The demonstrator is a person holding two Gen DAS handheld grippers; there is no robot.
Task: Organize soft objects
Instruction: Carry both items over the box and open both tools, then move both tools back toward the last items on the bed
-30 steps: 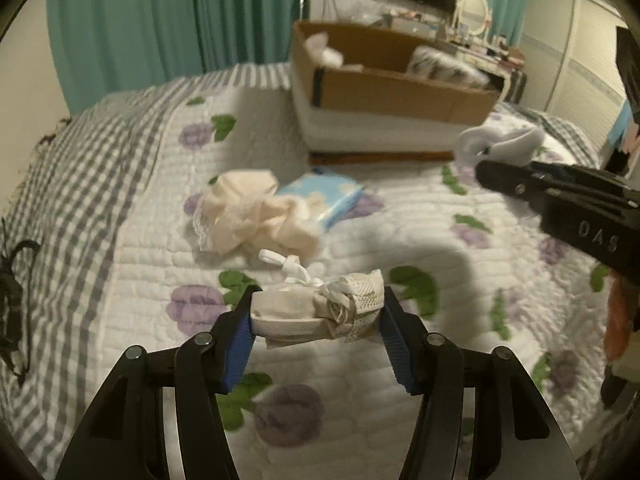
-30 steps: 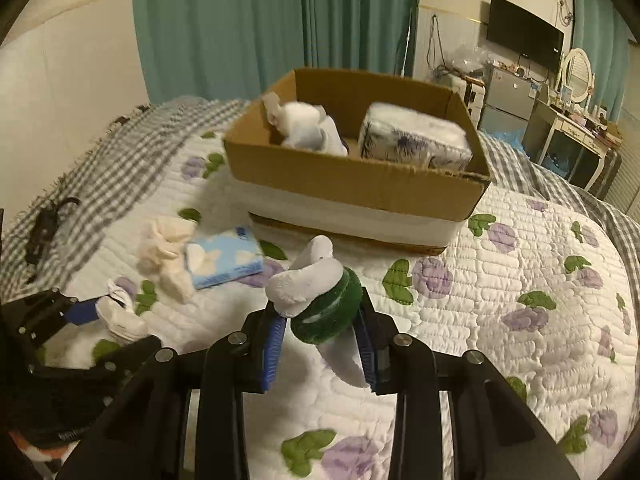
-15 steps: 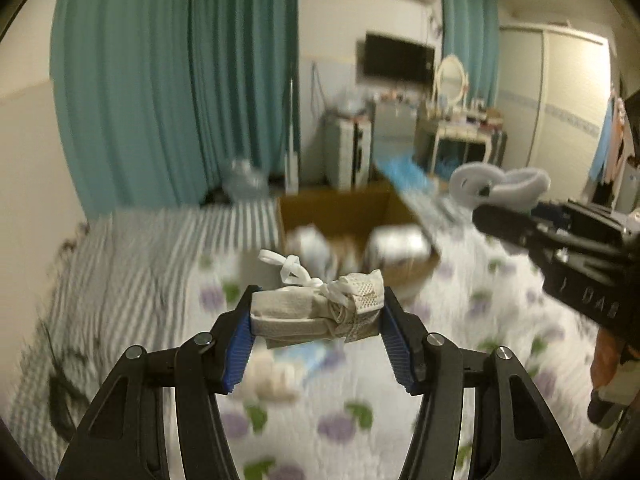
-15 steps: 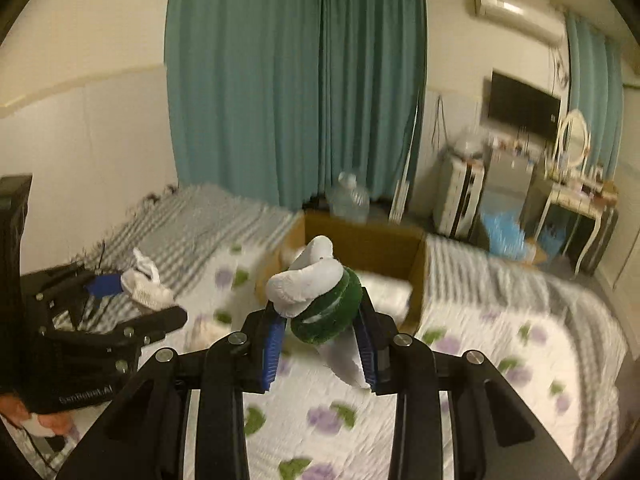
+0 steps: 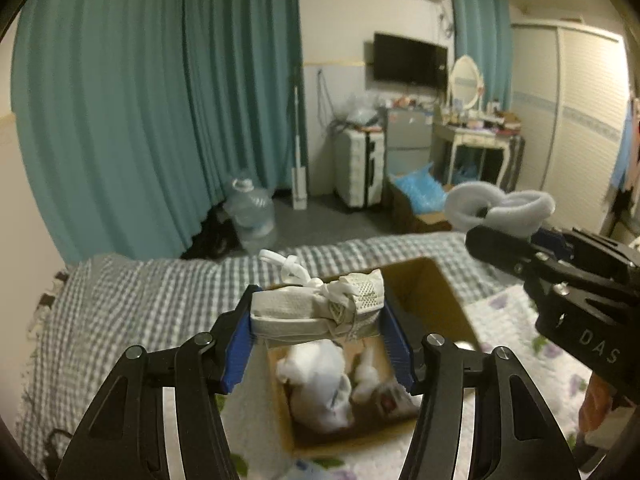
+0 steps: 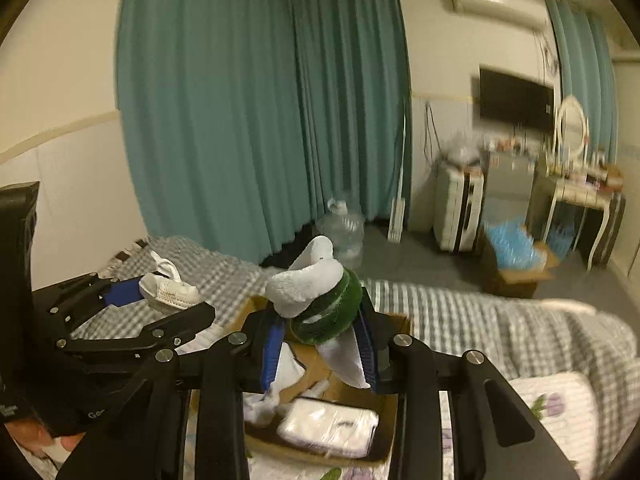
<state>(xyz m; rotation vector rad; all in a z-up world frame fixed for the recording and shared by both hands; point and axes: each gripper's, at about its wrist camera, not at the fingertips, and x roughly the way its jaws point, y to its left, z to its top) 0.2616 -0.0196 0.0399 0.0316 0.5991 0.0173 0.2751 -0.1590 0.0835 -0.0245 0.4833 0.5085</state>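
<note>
Left gripper (image 5: 318, 330) is clamped on a beige bundle (image 5: 316, 306) with a white mesh end and a knotted white strap, its blue pads (image 5: 237, 354) pressed against both ends. It hangs above the near-left part of the box (image 5: 436, 300), an open cardboard carton sitting on the bed (image 5: 132, 300). Right gripper (image 6: 320, 342) is closed on a green-and-white sock roll (image 6: 320, 300), held above the box too, toward its right side and higher than the left one. The two grippers are near each other but apart (each shows in the other's camera, the left one at (image 6: 132, 304), the right one at (image 5: 520, 252)).

Below the left gripper the box floor shows white plush pieces (image 5: 320, 384), with bare cardboard between them and the far wall. The far rim and right wall stand clear of both loads.

Only the right view shows a flat white packet (image 6: 328, 426) lying in the box near its front edge, under that gripper, plus a white cloth (image 6: 284, 372) beside it. Only the left view shows the plush as a whole and the far inner corner. The right view is blurred toward its right edge, so the bed's quilted part there is hard to read.

Beyond the box the checked bed cover runs to the bed's far edge, then open floor, a water jug (image 5: 252, 216) and teal curtains (image 5: 160, 100).
</note>
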